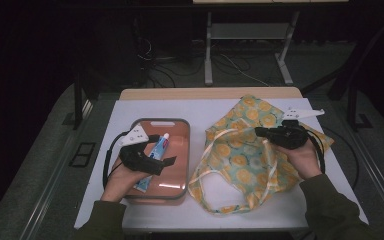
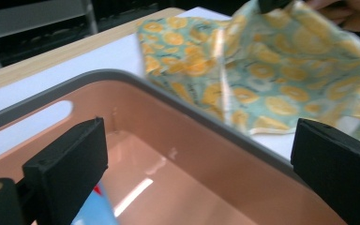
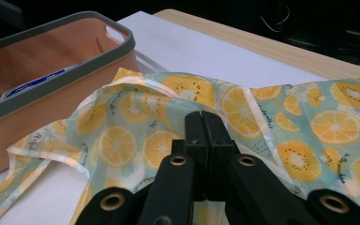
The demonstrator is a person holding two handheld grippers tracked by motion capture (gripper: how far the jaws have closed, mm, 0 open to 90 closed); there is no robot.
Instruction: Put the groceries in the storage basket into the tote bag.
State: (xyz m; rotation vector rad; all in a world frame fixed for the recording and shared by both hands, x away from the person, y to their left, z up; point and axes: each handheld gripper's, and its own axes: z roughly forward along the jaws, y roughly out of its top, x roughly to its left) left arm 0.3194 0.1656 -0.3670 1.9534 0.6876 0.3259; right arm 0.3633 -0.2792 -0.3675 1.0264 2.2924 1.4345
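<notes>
Left gripper (image 1: 166, 161) is hanging over the pink tray (image 1: 180, 150) with its jaws spread wide, nothing between them. The toothpaste tube (image 1: 156, 150) lies in the tray just below and beside the left-hand jaw, not pinched. Over on the other side, the right gripper (image 3: 202, 123) has its jaws clenched on a fold of the lemon-print tote bag (image 1: 240, 150), which is spread on the white table (image 1: 145, 105) just past the tray's rim.
</notes>
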